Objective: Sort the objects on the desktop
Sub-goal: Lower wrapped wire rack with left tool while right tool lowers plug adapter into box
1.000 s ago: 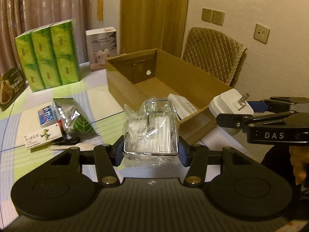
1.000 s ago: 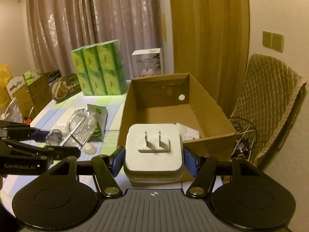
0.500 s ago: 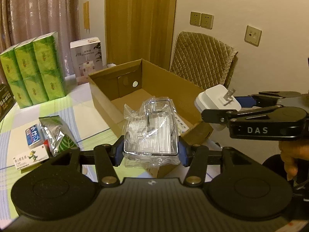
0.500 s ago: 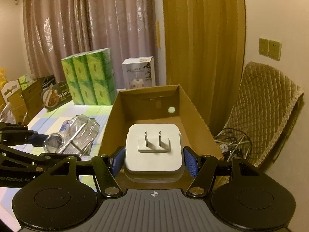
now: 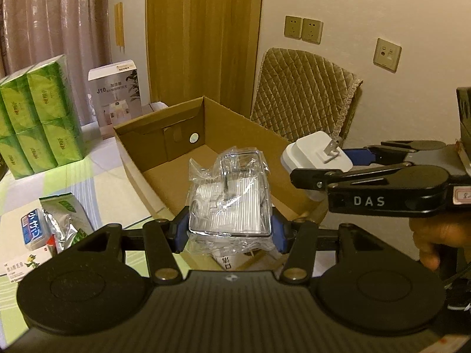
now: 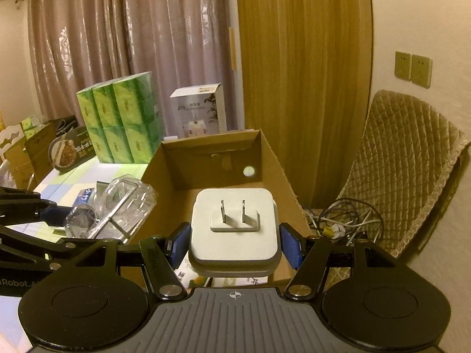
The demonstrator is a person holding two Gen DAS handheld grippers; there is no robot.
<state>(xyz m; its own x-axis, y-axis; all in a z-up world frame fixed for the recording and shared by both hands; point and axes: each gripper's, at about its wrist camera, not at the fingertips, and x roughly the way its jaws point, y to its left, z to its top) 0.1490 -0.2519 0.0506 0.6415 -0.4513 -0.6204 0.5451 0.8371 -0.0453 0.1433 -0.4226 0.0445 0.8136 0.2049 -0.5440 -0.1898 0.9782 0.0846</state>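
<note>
leaflet point(image 6: 188, 276): mostly hidden under charger point(image 6: 234, 229) | print unreadable

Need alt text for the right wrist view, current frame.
The right hand-held gripper grips a white two-prong plug adapter over an open cardboard box on a table. At left, the left hand-held gripper holds a clear plastic-wrapped case; green tissue packs, curtains and a quilted chair stand behind.

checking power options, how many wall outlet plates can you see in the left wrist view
3: a pair of wall plates side by side, first and second, above the quilted chair, and a third lower right. Others may be hidden.
</note>
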